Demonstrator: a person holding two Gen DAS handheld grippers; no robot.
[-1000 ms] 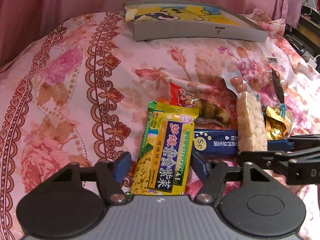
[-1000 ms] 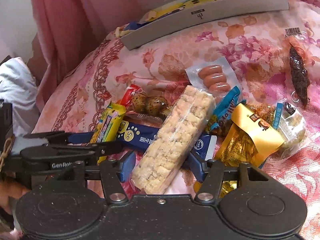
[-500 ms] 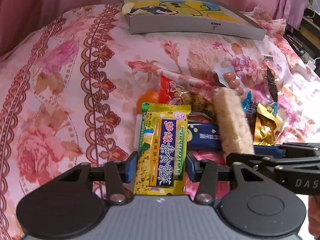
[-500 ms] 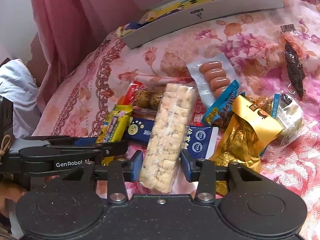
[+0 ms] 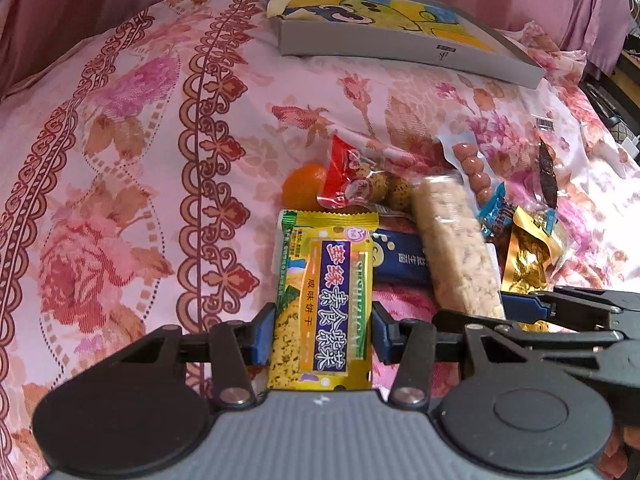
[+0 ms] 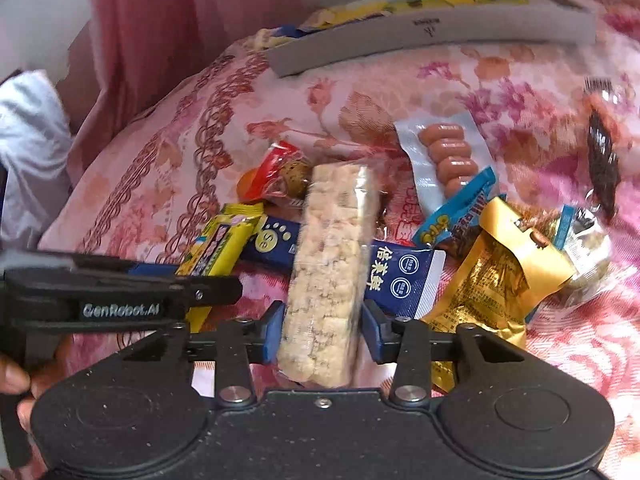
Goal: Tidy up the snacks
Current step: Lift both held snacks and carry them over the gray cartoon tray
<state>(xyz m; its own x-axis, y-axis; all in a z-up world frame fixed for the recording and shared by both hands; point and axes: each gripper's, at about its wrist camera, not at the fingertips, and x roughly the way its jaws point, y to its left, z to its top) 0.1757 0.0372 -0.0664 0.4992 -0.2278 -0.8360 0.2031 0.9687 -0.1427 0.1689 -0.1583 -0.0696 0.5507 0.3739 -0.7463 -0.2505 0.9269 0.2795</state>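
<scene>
We see the left gripper [image 5: 323, 330] clamped on the yellow biscuit packet [image 5: 326, 296], blue pads touching both long edges, gap just as wide as the packet. The right gripper [image 6: 323, 330] is pinched the same way on the puffed rice bar [image 6: 330, 276], pads flat against the clear wrapper at its near end. In the left wrist view the right gripper pokes in from the lower right, just beside the rice bar; in the right wrist view the left gripper comes in from the left, with a bit of a hand [image 6: 16, 384] behind it.

Largest down: the floral pink bedspread [image 5: 120, 160] carries everything. A flat grey box [image 5: 400, 46] with a yellow cartoon top sits at the far end, well apart from the snack pile. The pile is near the grippers: a dark blue packet [image 6: 400, 276] lying under the rice bar, a gold foil packet [image 6: 500, 276] to its right, a clear sausage pack [image 6: 448, 156] behind, a light blue wrapper [image 6: 460, 216] between sausage and gold. A red bag of speckled eggs [image 5: 360, 184] touches the far end of the rice bar, with an orange round thing [image 5: 304, 188] just beside it. A dark dried strip in clear wrap [image 6: 602, 156] lies off to the right, apart.
</scene>
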